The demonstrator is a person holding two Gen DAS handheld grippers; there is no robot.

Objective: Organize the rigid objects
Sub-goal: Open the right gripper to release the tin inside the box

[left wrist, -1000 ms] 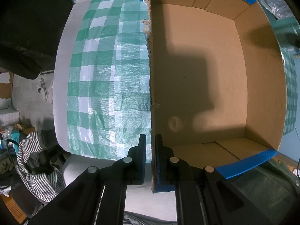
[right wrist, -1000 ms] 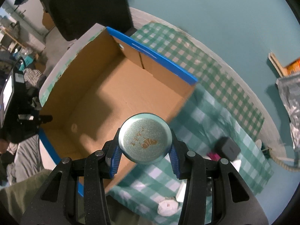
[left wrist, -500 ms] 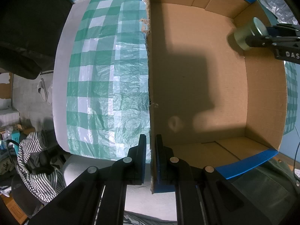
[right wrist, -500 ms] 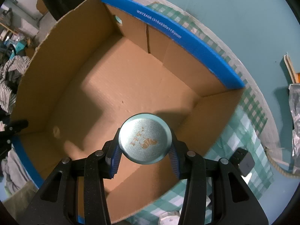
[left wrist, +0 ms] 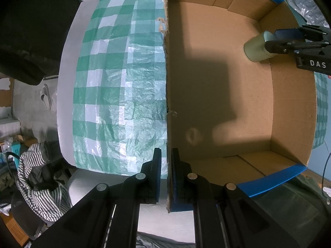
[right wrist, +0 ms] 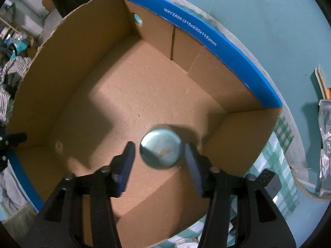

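Note:
An open cardboard box (left wrist: 217, 93) with blue rims lies on the checked cloth. My left gripper (left wrist: 166, 155) points straight down and is shut on the box's ragged left wall. In the right wrist view, a round pale-green metal tin (right wrist: 160, 148) sits low inside the box (right wrist: 124, 86), near a corner, slightly blurred. My right gripper (right wrist: 159, 146) hangs over it with its jaws opening; both blue pads (right wrist: 126, 165) stand clear of the tin's sides. The left wrist view shows the same tin (left wrist: 255, 48) by the far right wall, beneath the right gripper (left wrist: 289, 39).
A green-and-white checked tablecloth (left wrist: 115, 82) covers the table left of the box. A black cube-shaped adapter (right wrist: 273, 184) and a silver foil bag (right wrist: 325, 144) lie outside the box's right side. Striped clothing (left wrist: 37, 175) hangs on a chair below the table edge.
My right gripper came down into the box with the tin, then its jaws spread and let the tin go. The left gripper kept its grip on the wall.

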